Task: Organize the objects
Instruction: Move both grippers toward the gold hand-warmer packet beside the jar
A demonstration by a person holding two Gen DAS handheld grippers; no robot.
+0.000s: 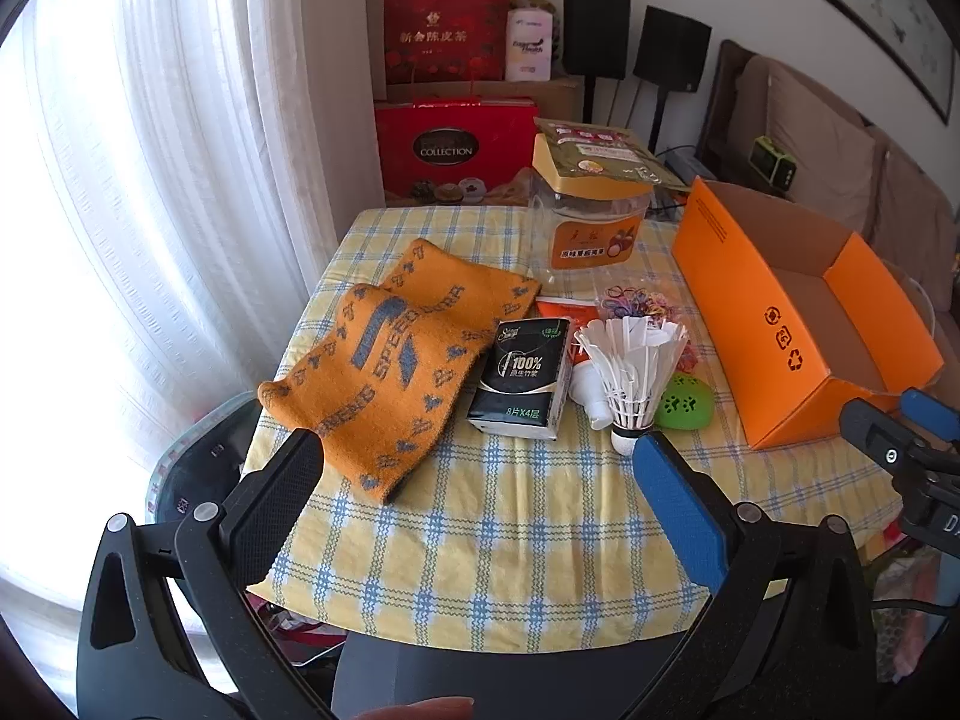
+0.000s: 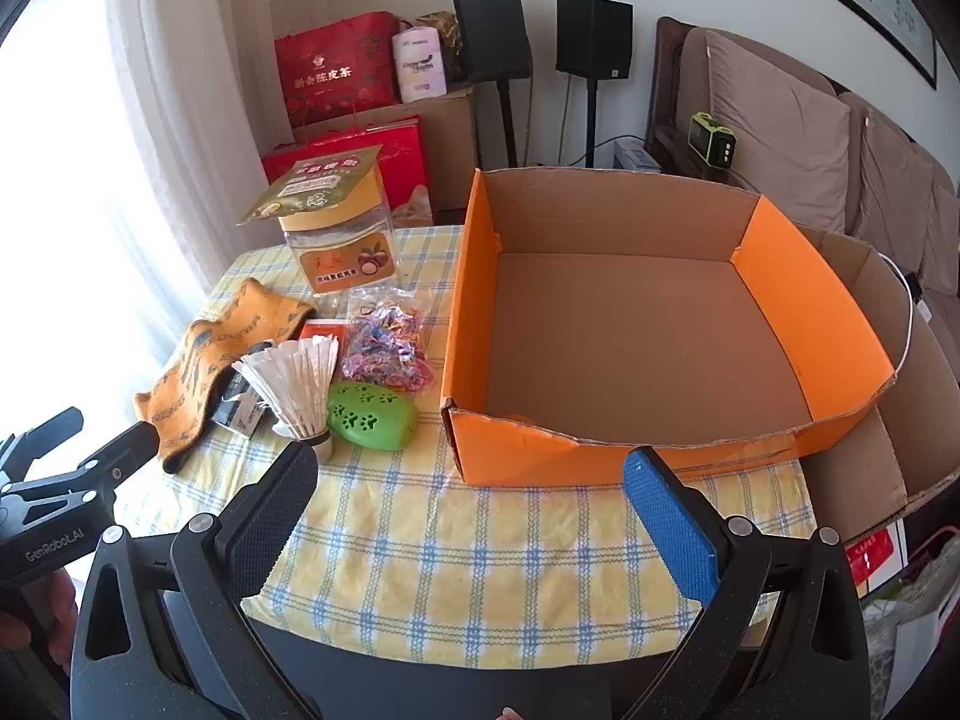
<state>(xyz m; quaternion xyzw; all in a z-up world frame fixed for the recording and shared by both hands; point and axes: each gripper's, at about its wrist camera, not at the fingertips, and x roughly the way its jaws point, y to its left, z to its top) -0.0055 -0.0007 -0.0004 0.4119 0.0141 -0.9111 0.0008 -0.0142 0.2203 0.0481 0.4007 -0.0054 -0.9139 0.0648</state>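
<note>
Orange corrugated cardboard box [image 2: 630, 324] sits open-topped on your yellow-and-blue checked tablecloth [image 2: 480, 546], nothing inside it. Left of it lie the white feather shuttlecock [image 2: 297, 384], green oval plastic case [image 2: 372, 417], bag of coloured rubber bands [image 2: 387, 348], black tissue pack [image 1: 522, 381] and orange knitted scarf [image 1: 390, 354]. Your left gripper [image 1: 480, 504] and right gripper [image 2: 474, 516] both stand fully apart above the cloth, holding nothing.
</note>
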